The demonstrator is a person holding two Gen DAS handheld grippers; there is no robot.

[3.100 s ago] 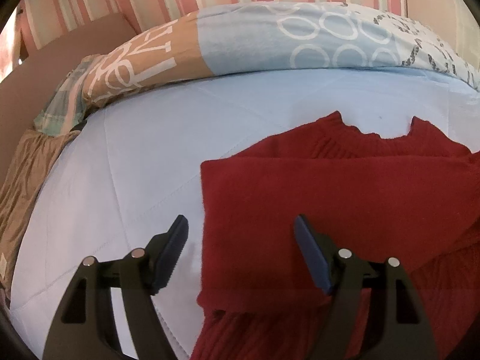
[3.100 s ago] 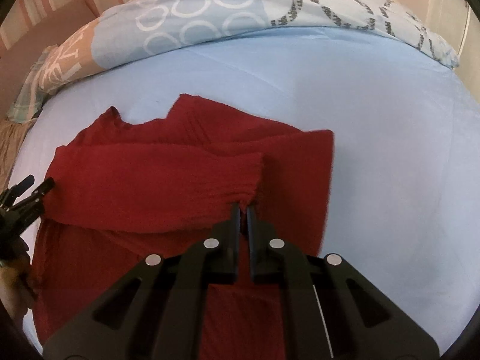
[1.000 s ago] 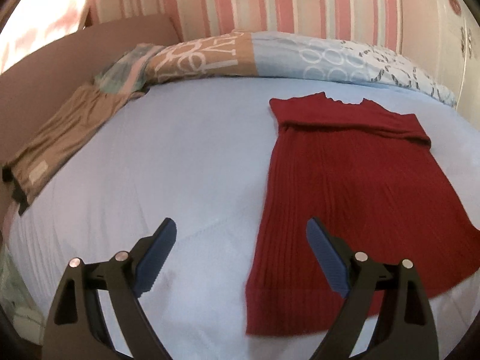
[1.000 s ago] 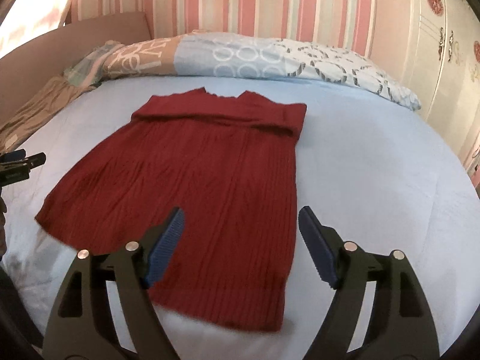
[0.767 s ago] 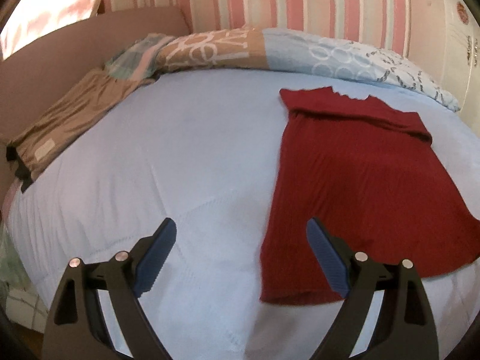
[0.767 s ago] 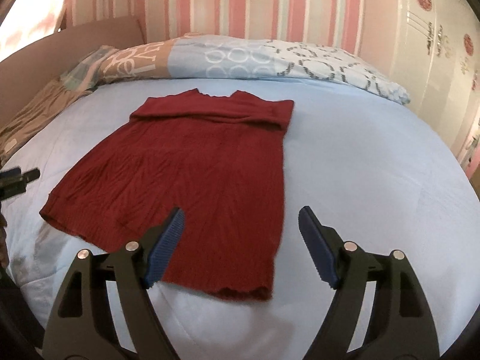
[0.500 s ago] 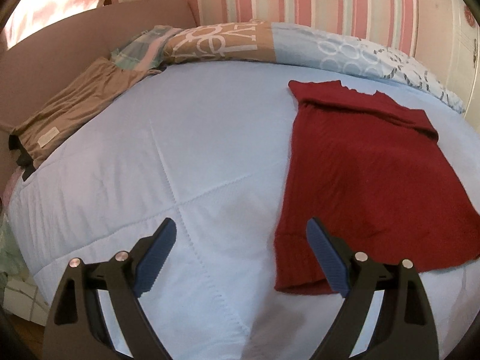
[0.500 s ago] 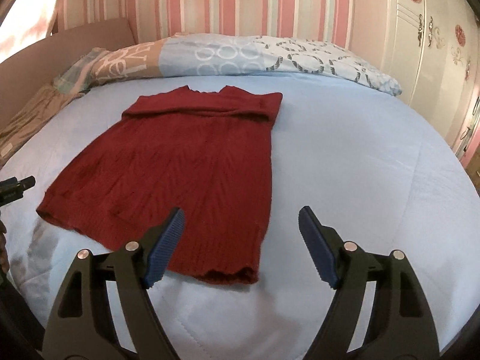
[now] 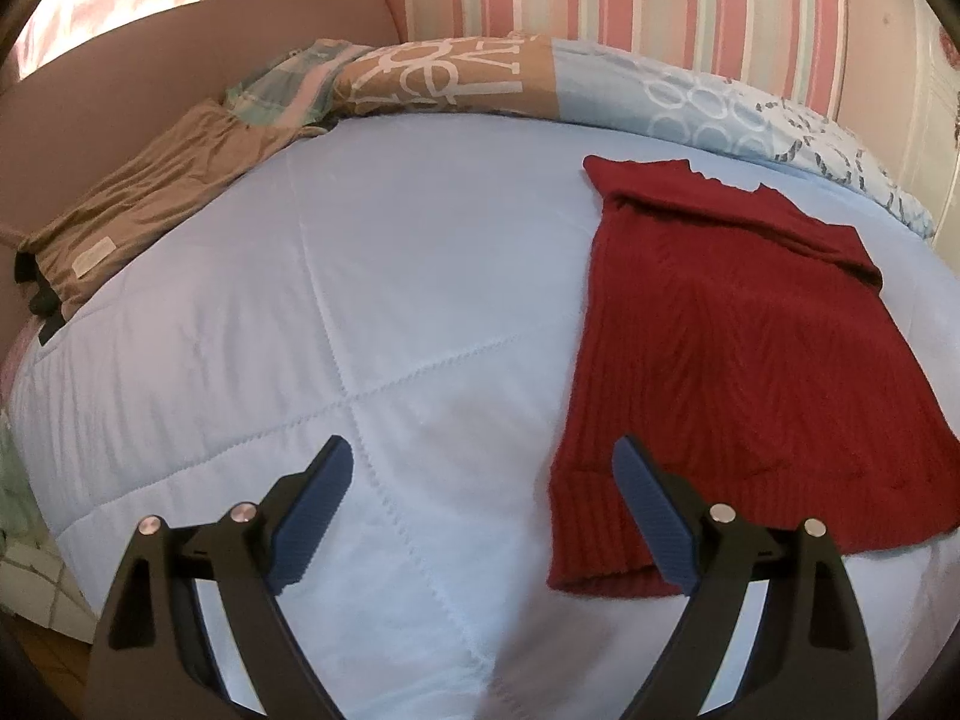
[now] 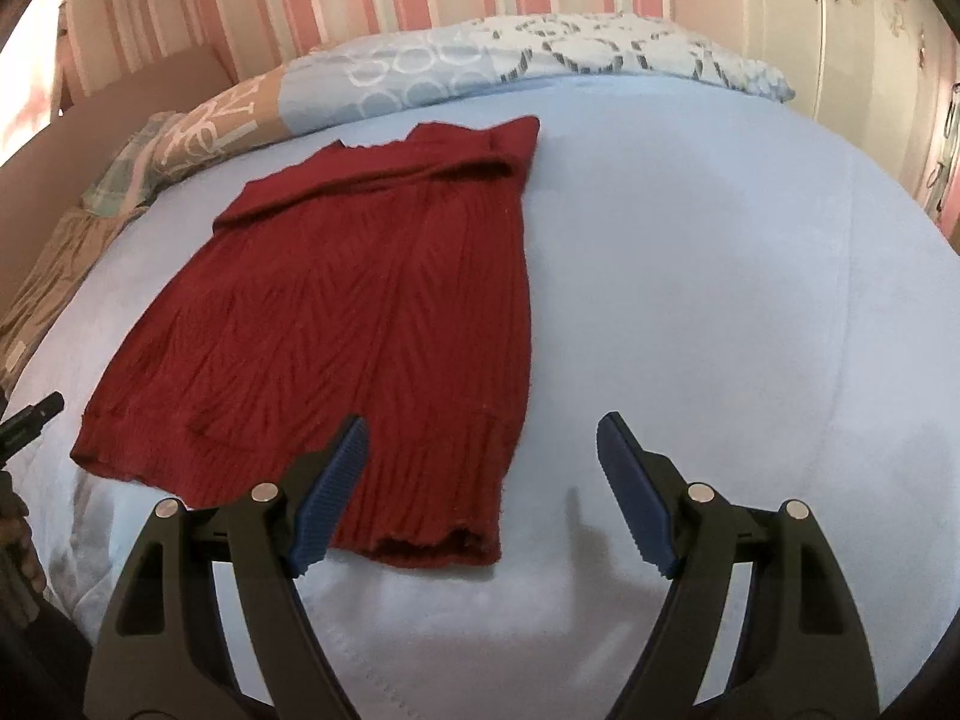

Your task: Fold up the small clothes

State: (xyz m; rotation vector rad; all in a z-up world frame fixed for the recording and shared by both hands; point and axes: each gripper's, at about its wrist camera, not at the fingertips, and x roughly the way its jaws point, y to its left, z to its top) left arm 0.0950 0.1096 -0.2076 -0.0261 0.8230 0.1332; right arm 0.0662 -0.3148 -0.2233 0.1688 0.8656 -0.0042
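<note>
We see the dark red ribbed knit sweater [image 10: 354,324] lying flat on the pale blue quilted bed [image 9: 372,312], sleeves folded across its chest. Our left tool [image 9: 483,501] is spread wide and holds nothing, the hem corner at 3 o'clock. Our right tool [image 10: 480,468] is likewise wide and empty, the hem at 9 o'clock.

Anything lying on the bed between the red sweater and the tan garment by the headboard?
No. In the left wrist view, only bare light-blue quilt lies between the red sweater and the tan garment.
</note>
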